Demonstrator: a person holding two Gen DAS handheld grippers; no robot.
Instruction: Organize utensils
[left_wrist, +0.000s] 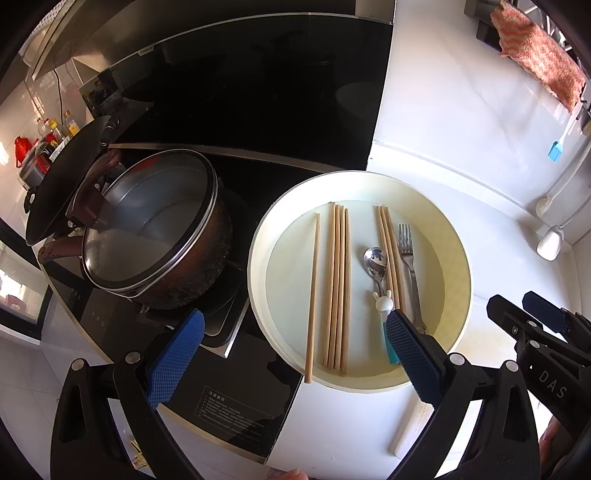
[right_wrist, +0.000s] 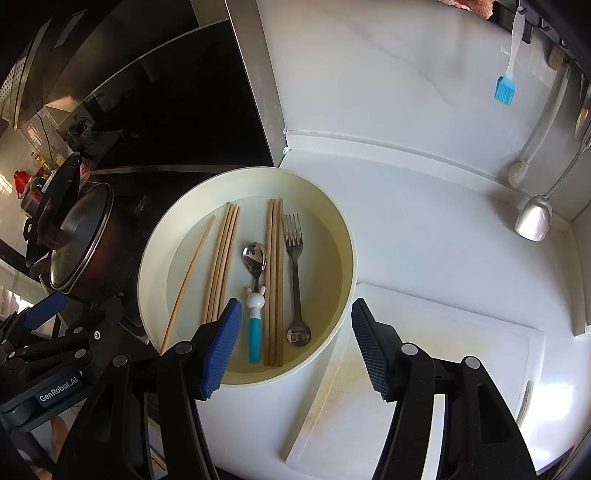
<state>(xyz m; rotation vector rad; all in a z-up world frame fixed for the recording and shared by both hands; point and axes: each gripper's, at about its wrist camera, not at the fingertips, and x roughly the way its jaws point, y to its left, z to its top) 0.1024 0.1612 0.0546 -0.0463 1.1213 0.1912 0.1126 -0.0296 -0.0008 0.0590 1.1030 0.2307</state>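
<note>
Right wrist view | right hand-held gripper (right_wrist: 295, 343) jaws apart, empty, above the near rim of round tray (right_wrist: 343, 229) on table | left hand-held gripper (left_wrist: 295, 354) also apart | chopsticks (right_wrist: 275, 280) probably light, stiff, slippery: pinch mid-length | fork (right_wrist: 295, 273) by handle.

A brown lidded pot (left_wrist: 155, 229) sits on the black cooktop (left_wrist: 236, 384). A blue silicone brush (right_wrist: 505, 88) (bristles down) hangs above the white counter (right_wrist: 424, 206), and a white cutting board (right_wrist: 424, 387) lies there.
</note>
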